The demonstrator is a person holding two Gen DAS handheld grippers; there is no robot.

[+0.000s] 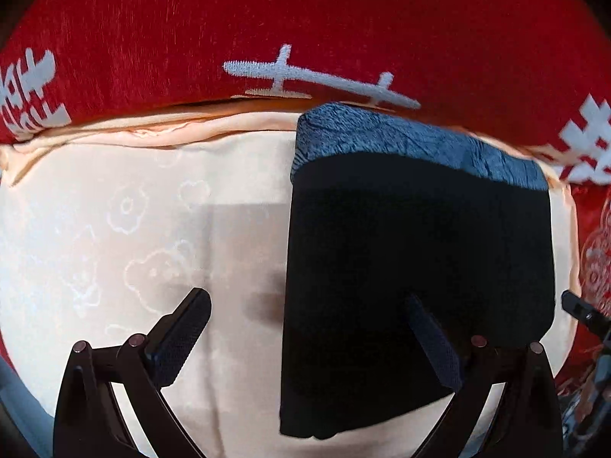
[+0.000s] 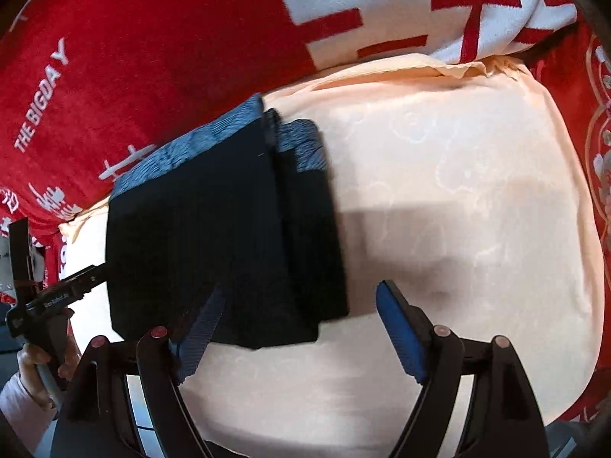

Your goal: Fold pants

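Note:
The black pants (image 1: 420,248) lie folded into a compact rectangle on a cream cloth (image 1: 114,229), with a blue-grey band (image 1: 420,137) along their far edge. My left gripper (image 1: 307,336) hangs open above the bundle's left edge, one finger over the cloth and the other over the black fabric. In the right wrist view the pants (image 2: 214,236) sit left of centre, folded layers overlapping. My right gripper (image 2: 299,328) stands open above their near right corner, holding nothing. The left gripper (image 2: 57,294) shows at the pants' left side.
A red blanket (image 1: 305,19) with white characters lies under and beyond the cream cloth (image 2: 458,191). A person's hand (image 2: 30,362) holds the left gripper's handle at the lower left. The right gripper's tip (image 1: 580,309) pokes in at the right edge.

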